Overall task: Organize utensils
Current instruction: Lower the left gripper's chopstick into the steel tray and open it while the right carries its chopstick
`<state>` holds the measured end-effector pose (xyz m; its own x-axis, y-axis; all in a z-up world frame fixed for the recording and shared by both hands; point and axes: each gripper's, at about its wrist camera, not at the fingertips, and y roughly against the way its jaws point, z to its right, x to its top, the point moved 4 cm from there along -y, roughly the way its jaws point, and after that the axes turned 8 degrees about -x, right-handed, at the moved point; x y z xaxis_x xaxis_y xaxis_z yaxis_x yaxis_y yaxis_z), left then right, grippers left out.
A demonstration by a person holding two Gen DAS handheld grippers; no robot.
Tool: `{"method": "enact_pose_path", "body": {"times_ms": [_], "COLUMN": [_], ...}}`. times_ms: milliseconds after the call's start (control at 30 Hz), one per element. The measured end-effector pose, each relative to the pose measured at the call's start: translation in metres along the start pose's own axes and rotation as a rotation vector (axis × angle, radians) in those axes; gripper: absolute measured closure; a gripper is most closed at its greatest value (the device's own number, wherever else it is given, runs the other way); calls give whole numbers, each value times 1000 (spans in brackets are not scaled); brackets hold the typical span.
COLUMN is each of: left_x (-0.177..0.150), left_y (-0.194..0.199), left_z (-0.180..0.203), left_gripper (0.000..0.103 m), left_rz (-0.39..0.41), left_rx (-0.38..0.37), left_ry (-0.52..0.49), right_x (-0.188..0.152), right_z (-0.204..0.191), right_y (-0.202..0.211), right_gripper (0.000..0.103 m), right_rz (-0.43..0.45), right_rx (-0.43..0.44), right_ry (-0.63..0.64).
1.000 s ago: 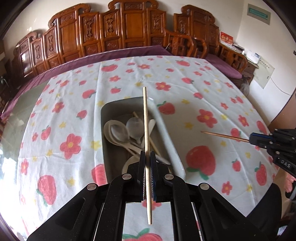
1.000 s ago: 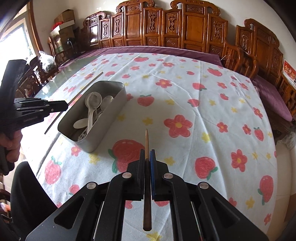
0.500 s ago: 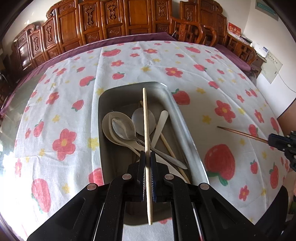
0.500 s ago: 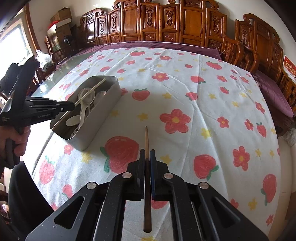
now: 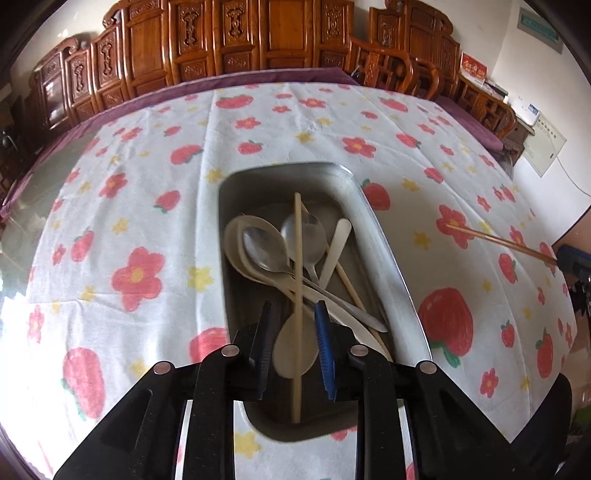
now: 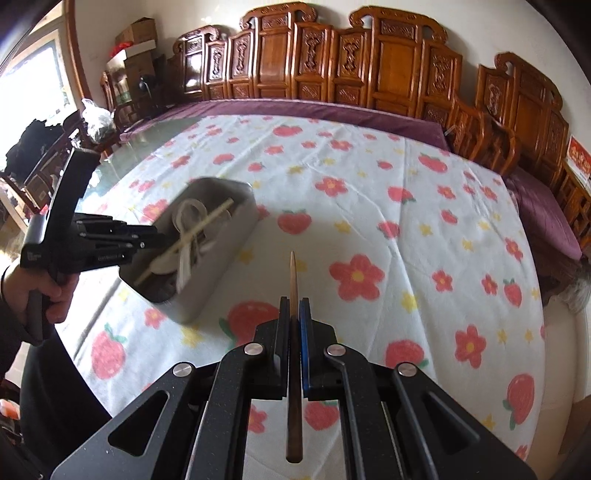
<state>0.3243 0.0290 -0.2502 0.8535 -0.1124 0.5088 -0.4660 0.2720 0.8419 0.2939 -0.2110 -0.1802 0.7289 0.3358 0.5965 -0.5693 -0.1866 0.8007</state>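
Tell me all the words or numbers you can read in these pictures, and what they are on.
None can be read for sure.
Small white print on the left tool's black body: too small.
Red card with gold marks, by the chairs: blurred.
Green sign high on the wall: blurred.
White chart on the wall: too small.
Red sign by the right edge: blurred gold characters.
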Motion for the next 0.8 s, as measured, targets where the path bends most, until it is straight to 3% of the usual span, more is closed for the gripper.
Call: {"method": "enact_pose_path", "body": {"times_ms": [300, 800], "left_x": [0, -4], "left_y": [43, 96], "left_z": [-16, -45], "left_gripper": [81, 81], "left_rz": [74, 161], "left_rx": [-7, 9], "left_ry": [8, -13], "right_x": [32, 70], "right_z": [-43, -112], "right_y": [5, -24], "right_gripper": [97, 97], "right_rz": [30, 9], "right_rx": [27, 24], "right_ry": [51, 127]}}
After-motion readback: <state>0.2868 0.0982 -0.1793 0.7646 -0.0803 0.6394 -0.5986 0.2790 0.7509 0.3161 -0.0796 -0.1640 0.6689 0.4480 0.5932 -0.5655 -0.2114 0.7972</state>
